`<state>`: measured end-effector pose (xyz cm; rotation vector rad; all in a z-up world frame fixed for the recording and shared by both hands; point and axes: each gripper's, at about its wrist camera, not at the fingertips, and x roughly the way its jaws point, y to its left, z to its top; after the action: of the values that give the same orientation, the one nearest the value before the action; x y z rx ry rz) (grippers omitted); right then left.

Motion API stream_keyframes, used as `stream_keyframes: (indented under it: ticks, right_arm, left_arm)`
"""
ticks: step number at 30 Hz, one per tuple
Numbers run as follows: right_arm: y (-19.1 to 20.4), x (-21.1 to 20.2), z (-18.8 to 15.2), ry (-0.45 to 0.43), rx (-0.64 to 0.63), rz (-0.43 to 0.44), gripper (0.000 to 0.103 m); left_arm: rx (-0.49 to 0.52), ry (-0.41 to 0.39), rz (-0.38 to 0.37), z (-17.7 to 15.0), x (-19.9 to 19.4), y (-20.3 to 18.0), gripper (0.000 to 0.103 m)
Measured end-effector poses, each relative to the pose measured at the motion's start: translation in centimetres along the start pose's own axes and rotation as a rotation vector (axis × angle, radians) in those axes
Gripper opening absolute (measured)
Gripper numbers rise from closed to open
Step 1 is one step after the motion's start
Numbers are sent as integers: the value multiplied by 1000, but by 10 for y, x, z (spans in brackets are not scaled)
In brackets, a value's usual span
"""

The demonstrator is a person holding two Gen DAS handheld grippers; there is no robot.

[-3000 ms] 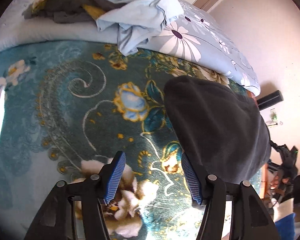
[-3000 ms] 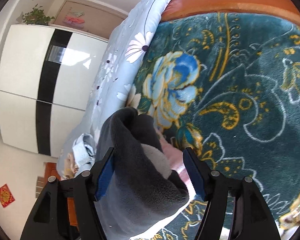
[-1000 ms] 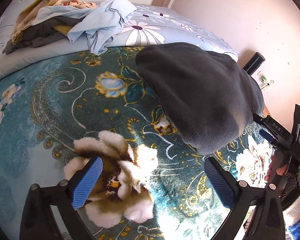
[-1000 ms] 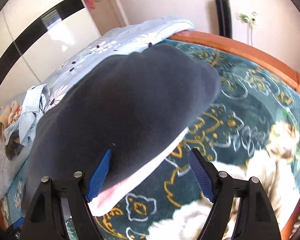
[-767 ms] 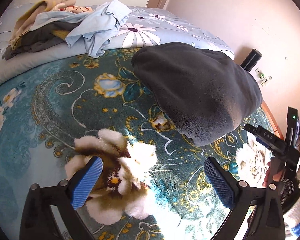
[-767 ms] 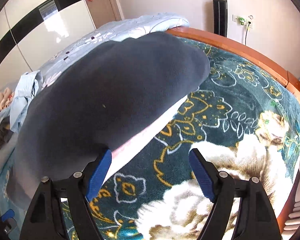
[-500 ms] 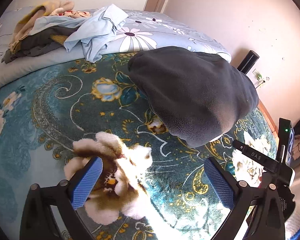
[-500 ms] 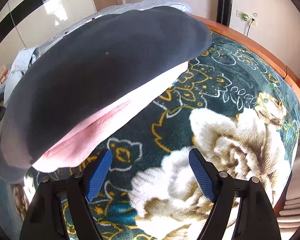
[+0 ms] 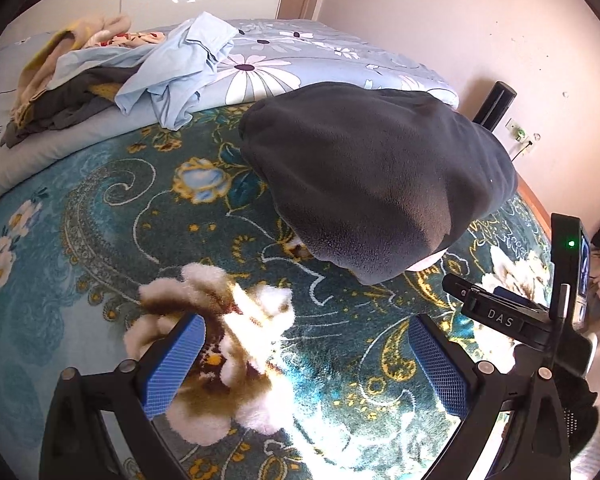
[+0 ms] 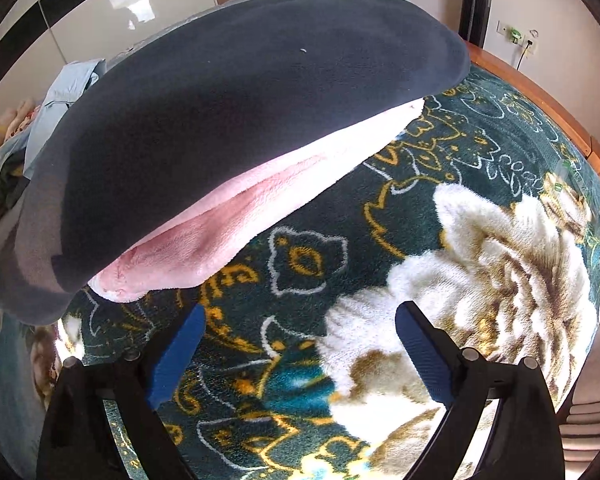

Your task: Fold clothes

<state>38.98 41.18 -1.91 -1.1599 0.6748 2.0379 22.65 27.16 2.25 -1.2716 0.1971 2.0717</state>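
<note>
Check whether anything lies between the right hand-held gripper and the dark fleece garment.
Nothing visible does. Only bare floral blanket separates the open right hand-held gripper from the dark fleece garment and its pink lining.

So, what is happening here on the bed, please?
A person is folding clothes with a handheld claw in each hand. The dark fleece garment, with pink lining showing at its edge, lies folded on the floral blanket. The left claw and the right claw are both open, holding nothing, just short of the garment. A pile of unfolded clothes waits at the far side of the bed.
</note>
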Motion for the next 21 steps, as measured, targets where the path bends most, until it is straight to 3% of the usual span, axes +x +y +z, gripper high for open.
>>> stream_keyframes:
  ticks: [3,21]
  right_arm:
    - [9,-4,-2,-1,-19,5,103]
    - [37,-26,-19,30,-65,-11,103]
  left_arm:
    - [-1,14,22,-2,5,-2,103]
    - [7,54,26,14,20,-21,103]
